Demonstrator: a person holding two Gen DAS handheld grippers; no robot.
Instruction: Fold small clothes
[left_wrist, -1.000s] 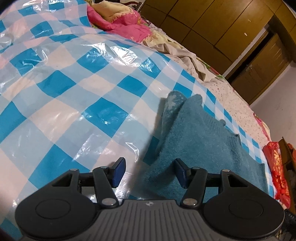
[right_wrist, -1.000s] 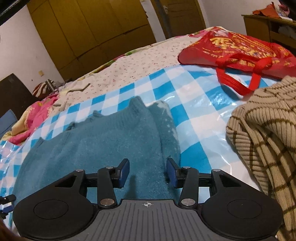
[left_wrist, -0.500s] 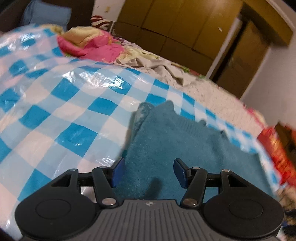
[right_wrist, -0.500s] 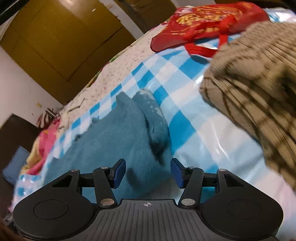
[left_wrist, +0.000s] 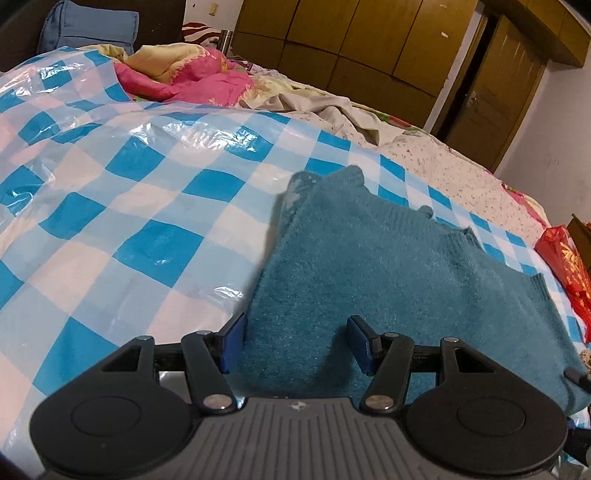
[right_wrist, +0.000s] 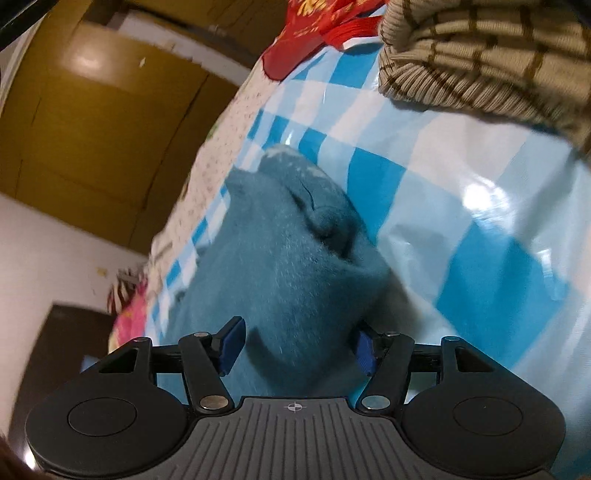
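Teal sweater flat on checked sheet, left gripper over its near edge, jaws apart and empty, right gripper jaws just widened, astride sweater, pads not pressing, striped knit beyond

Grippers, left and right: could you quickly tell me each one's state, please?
Left gripper: open over the fuzzy teal knitted sweater, holding nothing.
Right gripper: open, jaws just widened, sweater between them.
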